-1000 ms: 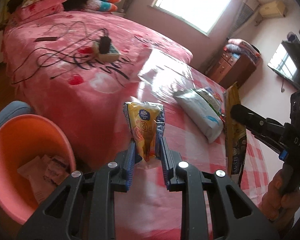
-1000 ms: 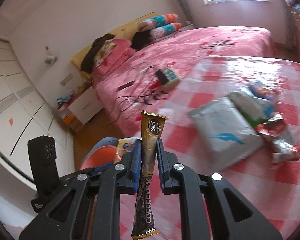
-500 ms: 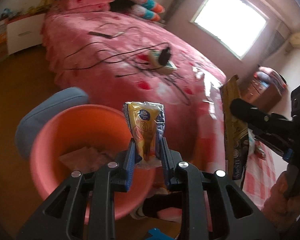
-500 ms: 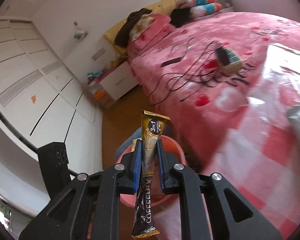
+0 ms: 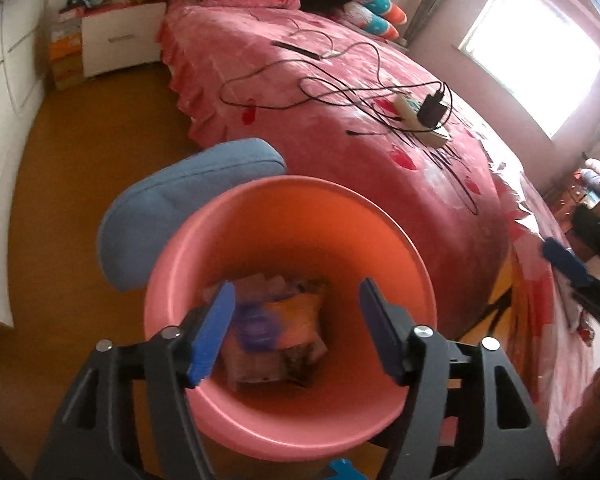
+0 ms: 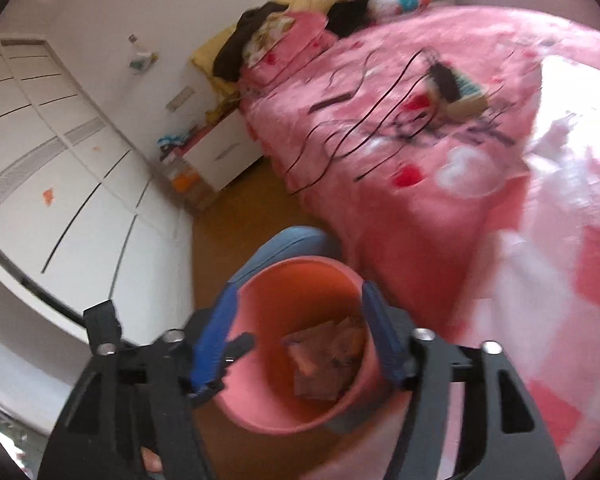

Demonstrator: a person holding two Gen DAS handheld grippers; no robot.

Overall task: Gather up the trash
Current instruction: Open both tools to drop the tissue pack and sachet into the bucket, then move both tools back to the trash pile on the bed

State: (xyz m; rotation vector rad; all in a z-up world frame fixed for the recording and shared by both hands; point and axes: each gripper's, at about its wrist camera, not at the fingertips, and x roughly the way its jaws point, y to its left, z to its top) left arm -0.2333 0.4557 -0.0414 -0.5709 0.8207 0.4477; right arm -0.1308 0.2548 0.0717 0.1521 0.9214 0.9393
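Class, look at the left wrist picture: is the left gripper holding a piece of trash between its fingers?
No, the left gripper stands open with nothing between its fingers, and the wrappers lie inside the pink bin below it.

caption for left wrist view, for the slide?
Left hand-held gripper open above the pink bin, yellow snack packet lying inside among other wrappers.

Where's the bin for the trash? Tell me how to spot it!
Find the big pink bed with black cables on it. On the brown floor at its side, by a blue cushion, stands a round pink bucket with wrappers inside. It's the only open, tub-shaped thing there; both open grippers hover over it.
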